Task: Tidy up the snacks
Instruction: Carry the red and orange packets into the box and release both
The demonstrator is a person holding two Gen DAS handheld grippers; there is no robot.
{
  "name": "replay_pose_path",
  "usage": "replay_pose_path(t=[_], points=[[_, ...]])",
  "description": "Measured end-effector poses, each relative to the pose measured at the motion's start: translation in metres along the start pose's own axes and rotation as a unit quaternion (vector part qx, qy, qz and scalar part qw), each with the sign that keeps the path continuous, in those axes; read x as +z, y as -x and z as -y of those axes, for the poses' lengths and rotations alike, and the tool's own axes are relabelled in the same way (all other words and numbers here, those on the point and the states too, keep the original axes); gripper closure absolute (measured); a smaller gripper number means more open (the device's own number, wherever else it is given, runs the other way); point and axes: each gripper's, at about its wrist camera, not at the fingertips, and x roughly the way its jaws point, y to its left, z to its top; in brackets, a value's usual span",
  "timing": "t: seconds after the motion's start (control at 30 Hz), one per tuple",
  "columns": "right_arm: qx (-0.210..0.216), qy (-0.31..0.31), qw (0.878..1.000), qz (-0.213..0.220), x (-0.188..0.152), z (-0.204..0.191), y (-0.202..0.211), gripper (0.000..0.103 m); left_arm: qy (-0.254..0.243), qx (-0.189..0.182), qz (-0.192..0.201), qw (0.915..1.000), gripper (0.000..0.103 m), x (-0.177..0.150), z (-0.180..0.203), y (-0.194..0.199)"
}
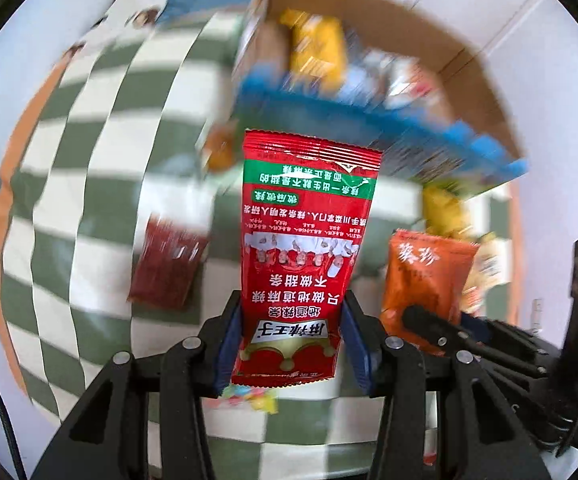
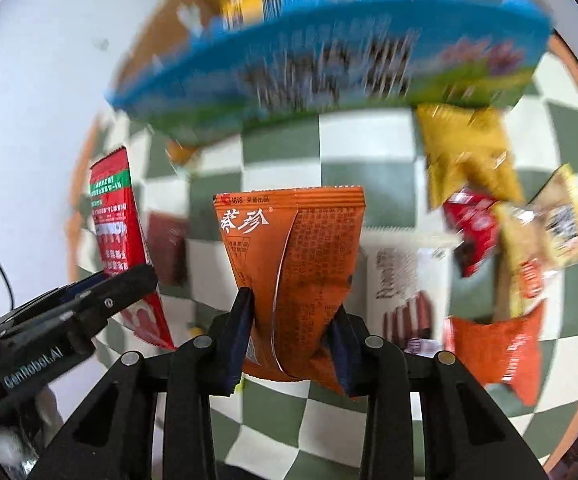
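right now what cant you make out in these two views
- Left wrist view: what lies in the cardboard box is motion-blurred; only yellow and pale shapes show.
- Both views: print on the blue box front is smeared by blur.
- Left wrist view: the small colourful thing is mostly hidden under the red packet in the left claw.
- Right wrist view: the orange packet in the right claw hides the cloth behind it.

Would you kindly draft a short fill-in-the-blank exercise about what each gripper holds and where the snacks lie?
1. The left gripper is shut on a ____ snack packet.
2. The right gripper is shut on an ____ snack packet.
3. The loose snacks lie on a green-and-white ____ cloth.
4. The cardboard box has a ____ printed front.

Missing words: red; orange; checkered; blue
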Motion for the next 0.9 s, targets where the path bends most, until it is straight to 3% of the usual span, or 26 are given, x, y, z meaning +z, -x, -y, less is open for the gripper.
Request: replay_pose_path(t=[0.17,0.27,0.37,0.53,0.63,0.87,0.9], points=[[0.03,-0.009,0.997,0.071,0.039,-0.001,0.077,0.066,-0.021,-0.058,0.033,0.9975,0.059,0.059,0.04,0.044],[0.027,-0.004,0.994,0.106,0.072,0.008,0.114,0.066,-0.033,-0.065,0.04,0.9966,0.059,0.098,0.063,0.047],[0.003,0.008,0.992,0.125,0.12,0.019,0.124,0.066,-0.033,-0.062,0.028,0.9971,0.059,0.14,0.076,0.033],[-0.029,0.011,0.995,0.096,0.179,0.037,0.096,0.066,-0.019,-0.055,-0.032,0.9978,0.059,0.192,0.083,-0.027],[-0.033,-0.001,0.997,0.067,0.2,0.053,0.072,0.066,-0.008,-0.056,-0.078,0.9953,0.059,0.206,0.084,-0.066],[-0.054,-0.004,0.998,-0.028,0.221,0.081,0.006,0.064,-0.005,-0.025,-0.132,0.9909,0.057,0.208,0.086,-0.122],[-0.066,-0.007,0.997,-0.039,0.223,0.085,-0.001,0.058,-0.003,-0.022,-0.132,0.9911,0.053,0.208,0.084,-0.126]])
